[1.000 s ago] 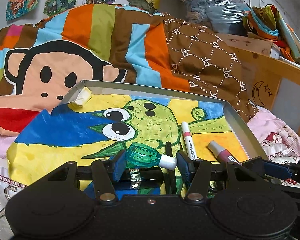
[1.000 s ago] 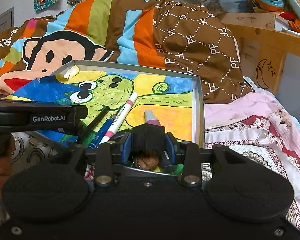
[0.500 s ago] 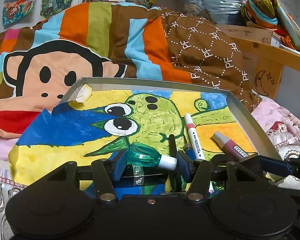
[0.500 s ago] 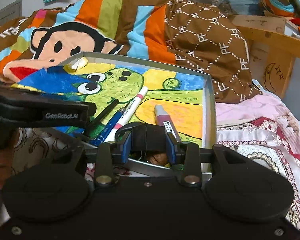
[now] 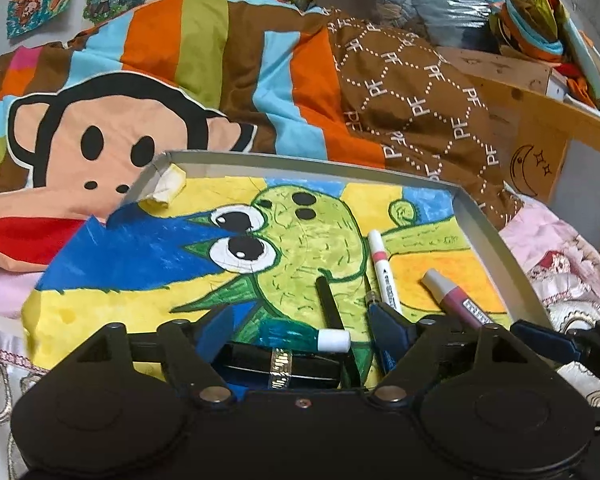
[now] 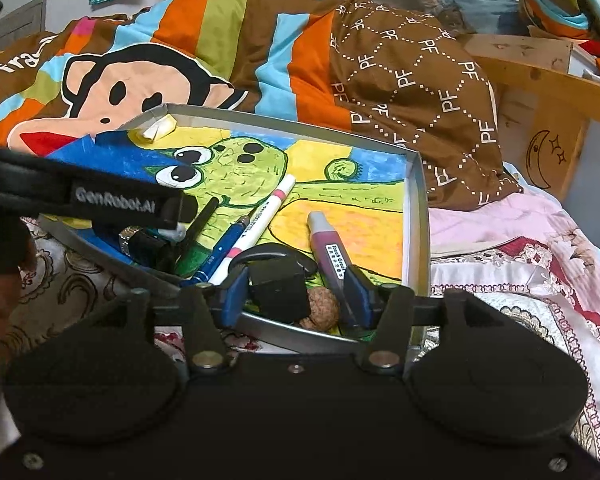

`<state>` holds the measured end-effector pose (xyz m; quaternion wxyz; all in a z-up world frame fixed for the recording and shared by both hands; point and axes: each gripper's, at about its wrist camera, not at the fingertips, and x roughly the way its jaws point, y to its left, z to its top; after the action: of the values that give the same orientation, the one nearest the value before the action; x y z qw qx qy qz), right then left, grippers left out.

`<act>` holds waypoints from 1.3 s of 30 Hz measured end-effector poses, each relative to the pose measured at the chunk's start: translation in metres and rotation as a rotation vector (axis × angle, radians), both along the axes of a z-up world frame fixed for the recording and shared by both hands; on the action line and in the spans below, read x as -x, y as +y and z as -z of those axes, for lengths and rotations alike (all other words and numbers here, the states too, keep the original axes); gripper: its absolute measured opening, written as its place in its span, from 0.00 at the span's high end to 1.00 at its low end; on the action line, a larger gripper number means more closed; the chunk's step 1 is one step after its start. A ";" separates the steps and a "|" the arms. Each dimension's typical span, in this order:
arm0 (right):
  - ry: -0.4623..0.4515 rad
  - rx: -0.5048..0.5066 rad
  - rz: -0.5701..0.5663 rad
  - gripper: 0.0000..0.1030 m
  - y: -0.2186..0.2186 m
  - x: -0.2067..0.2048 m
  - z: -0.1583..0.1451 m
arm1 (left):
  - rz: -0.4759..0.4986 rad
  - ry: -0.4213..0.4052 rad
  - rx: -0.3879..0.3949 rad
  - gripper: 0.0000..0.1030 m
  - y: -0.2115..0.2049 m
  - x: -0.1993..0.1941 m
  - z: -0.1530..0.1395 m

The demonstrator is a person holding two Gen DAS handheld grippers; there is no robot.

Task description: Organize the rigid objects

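Between my left gripper [image 5: 300, 334] fingers, spread apart, lies one teal bottle [image 5: 296, 335] with a white cap, touching neither pad, atop a black case. My right gripper [image 6: 296, 294] also stands open around one black block [image 6: 278, 286], with one walnut [image 6: 323, 307] just beside it. Beyond, I count four pens on the drawing: one black pen [image 5: 328, 304], one blue pen [image 6: 220, 250], one white marker [image 5: 384, 270] and one maroon marker [image 5: 454, 298]. The grey tray [image 5: 496, 248] rim closes the right and far sides; its left half lies open. One striped blanket [image 5: 220, 60] rises behind.
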<state>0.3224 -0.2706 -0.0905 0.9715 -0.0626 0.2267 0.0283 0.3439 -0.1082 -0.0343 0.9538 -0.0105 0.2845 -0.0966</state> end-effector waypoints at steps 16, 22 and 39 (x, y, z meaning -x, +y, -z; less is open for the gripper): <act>-0.104 -0.092 0.012 0.01 -0.012 0.043 -0.051 | -0.051 -0.091 0.021 0.02 0.024 0.035 -0.052; -0.149 -0.170 0.031 0.00 -0.022 0.075 -0.078 | -0.073 -0.174 0.011 0.01 0.036 0.070 -0.083; -0.206 -0.279 0.047 0.00 -0.007 0.196 -0.103 | -0.204 -0.227 0.052 0.01 0.088 0.196 -0.099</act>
<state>0.1268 -0.2776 0.0120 0.9892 0.0757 0.1214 0.0304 0.1480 -0.0201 0.0645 0.9841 -0.0528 0.1696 -0.0071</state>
